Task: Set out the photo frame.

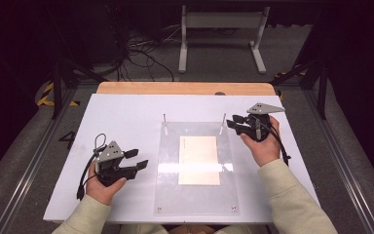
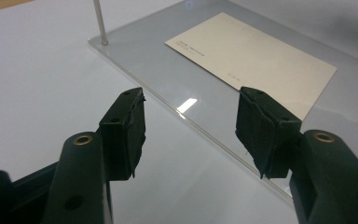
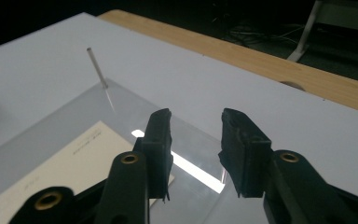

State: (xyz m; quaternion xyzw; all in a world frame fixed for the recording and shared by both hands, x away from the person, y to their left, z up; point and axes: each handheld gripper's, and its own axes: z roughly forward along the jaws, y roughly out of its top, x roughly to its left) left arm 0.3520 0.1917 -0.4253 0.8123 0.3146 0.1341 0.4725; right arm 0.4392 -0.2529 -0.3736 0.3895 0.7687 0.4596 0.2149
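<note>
A clear acrylic plate [image 1: 170, 165] lies in the middle of the white board [image 1: 121, 122], and a cream card [image 1: 198, 160] rests flat on it. Two thin metal pins stand at its far corners, the left pin [image 1: 164, 118] and the right pin [image 1: 223, 118]. My left gripper [image 1: 139, 158] sits left of the plate, open and holding nothing. Its view shows the left gripper [image 2: 191, 130] above the plate's edge, with the card [image 2: 256, 56] beyond. My right gripper [image 1: 230, 122] hovers open beside the right pin. In its own view the right gripper [image 3: 196, 144] points across the plate's far corner.
The white board rests on a wooden table [image 1: 185, 88] whose far edge shows behind it. A white metal frame [image 1: 221, 34] and several cables lie on the floor beyond. A cable trails from each gripper. Bare board lies left and right of the plate.
</note>
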